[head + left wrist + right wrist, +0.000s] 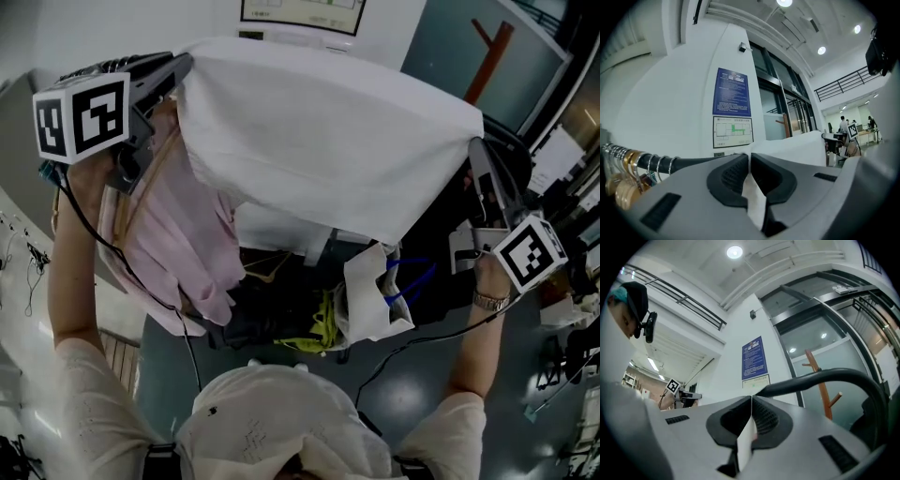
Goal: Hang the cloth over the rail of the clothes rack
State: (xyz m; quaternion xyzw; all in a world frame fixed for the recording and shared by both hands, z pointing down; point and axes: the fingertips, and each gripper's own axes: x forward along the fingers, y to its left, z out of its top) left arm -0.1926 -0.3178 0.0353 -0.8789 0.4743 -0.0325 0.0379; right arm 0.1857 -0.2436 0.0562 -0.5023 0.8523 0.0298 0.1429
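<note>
On the black rack rail (693, 162), silver metal hanger hooks (614, 151) and a pale pink garment (187, 244) crowd the left; beside them, bare rail.

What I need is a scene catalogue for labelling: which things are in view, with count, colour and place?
white fabric cloth: one, white, stretched between both grippers
pale pink garment: one, pink, hanging below the cloth's left side
black metal rail: one, black, carrying metal hanger hooks
blue wall notice: one, blue, on the white wall
brown wooden coat stand: one, brown, by the glass wall
left gripper: one, grey, shut on the cloth
right gripper: one, grey, shut on the cloth
</note>
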